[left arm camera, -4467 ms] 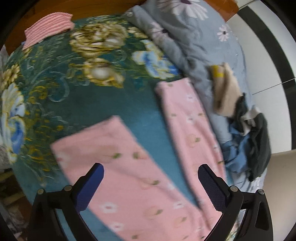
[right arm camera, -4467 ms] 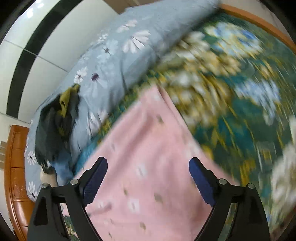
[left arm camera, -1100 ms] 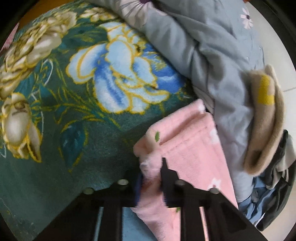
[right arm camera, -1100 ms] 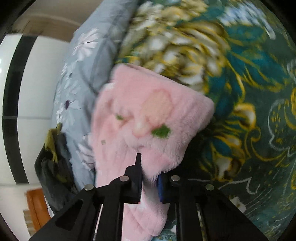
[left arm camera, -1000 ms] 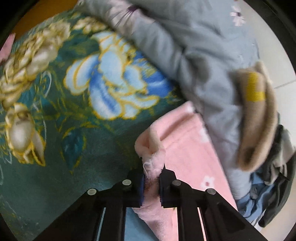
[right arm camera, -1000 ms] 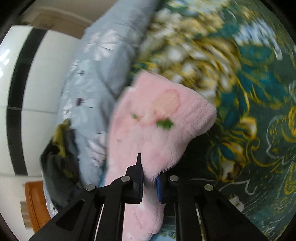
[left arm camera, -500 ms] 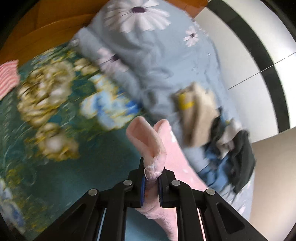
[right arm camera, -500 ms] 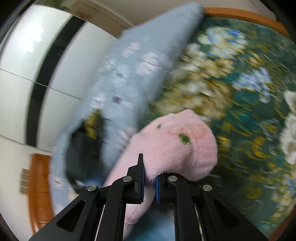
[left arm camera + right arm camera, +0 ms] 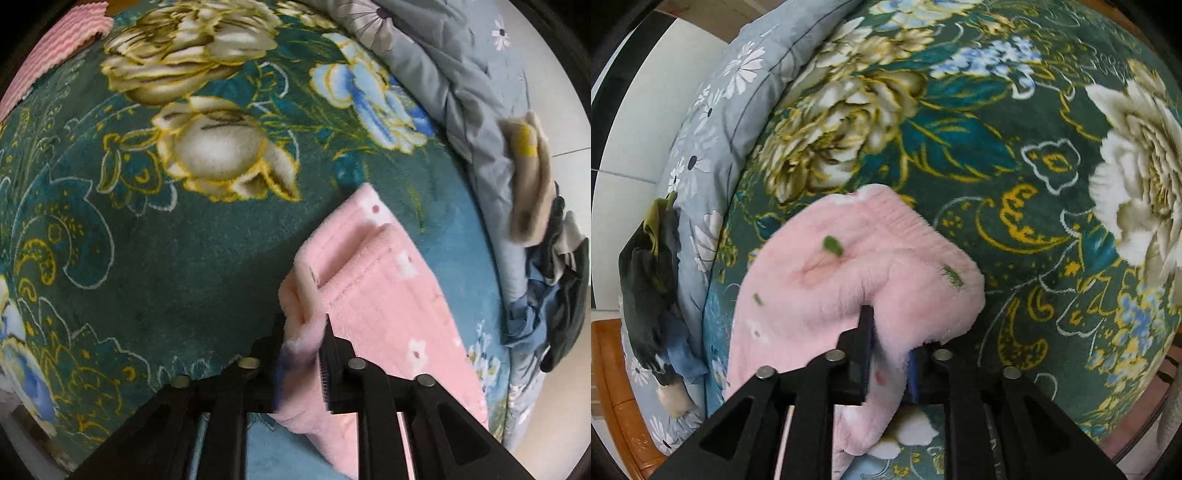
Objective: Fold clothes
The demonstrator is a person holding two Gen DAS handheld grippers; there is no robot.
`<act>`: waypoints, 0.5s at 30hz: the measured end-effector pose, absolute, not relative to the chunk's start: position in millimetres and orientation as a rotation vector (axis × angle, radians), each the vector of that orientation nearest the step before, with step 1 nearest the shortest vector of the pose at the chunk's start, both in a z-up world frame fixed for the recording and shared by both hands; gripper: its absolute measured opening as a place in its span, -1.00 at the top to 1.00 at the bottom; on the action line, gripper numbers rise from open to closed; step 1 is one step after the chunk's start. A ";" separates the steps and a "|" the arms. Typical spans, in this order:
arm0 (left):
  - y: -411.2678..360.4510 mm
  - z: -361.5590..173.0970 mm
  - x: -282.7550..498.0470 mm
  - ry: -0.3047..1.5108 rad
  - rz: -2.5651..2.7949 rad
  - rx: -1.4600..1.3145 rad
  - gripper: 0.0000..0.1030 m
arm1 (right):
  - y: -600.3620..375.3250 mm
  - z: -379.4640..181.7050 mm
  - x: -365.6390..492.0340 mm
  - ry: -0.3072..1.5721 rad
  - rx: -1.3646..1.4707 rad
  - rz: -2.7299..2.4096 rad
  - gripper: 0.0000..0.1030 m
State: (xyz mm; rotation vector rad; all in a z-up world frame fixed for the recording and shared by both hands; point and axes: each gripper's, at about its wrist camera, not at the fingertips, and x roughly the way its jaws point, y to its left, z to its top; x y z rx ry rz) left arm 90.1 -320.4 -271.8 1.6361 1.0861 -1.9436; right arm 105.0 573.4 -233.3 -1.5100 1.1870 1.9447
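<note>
A fluffy pink garment (image 9: 380, 295) with small flowers lies on the green floral blanket (image 9: 147, 240), one end doubled back over itself. In the left wrist view its folded corner sits between the fingers of my left gripper (image 9: 304, 332), whose jaws are opening; the cloth there is blurred and slack. The right wrist view has the other folded pink corner (image 9: 849, 266) draped over and between the fingers of my right gripper (image 9: 888, 332), whose jaws are opening too. Both grippers point steeply down, close to the blanket (image 9: 1034, 184).
A grey-blue daisy quilt (image 9: 461, 74) is bunched along the bed's far side by the white wall. On it lie a beige garment (image 9: 528, 177) and dark clothes (image 9: 561, 295). A pink striped piece (image 9: 48, 48) lies at the blanket's top left. The wooden bed frame (image 9: 613, 387) shows at lower left.
Both grippers carried the pinched pink corners back across the bed and lowered them onto the garment, doubling it over. Their jaws now stand wider than half a second ago.
</note>
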 end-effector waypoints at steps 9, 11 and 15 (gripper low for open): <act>-319.0 -294.7 128.6 1.314 -1.824 1.662 -0.19 | 523.7 -163.9 116.1 1.044 -1.451 2.031 -0.08; -318.1 -301.2 139.8 1.432 -1.804 1.596 -0.19 | 497.5 -152.1 105.6 0.985 -1.526 2.095 -0.09; -314.8 -299.5 148.1 1.554 -1.818 1.467 0.45 | 435.7 -143.0 76.0 0.836 -1.715 2.197 -0.09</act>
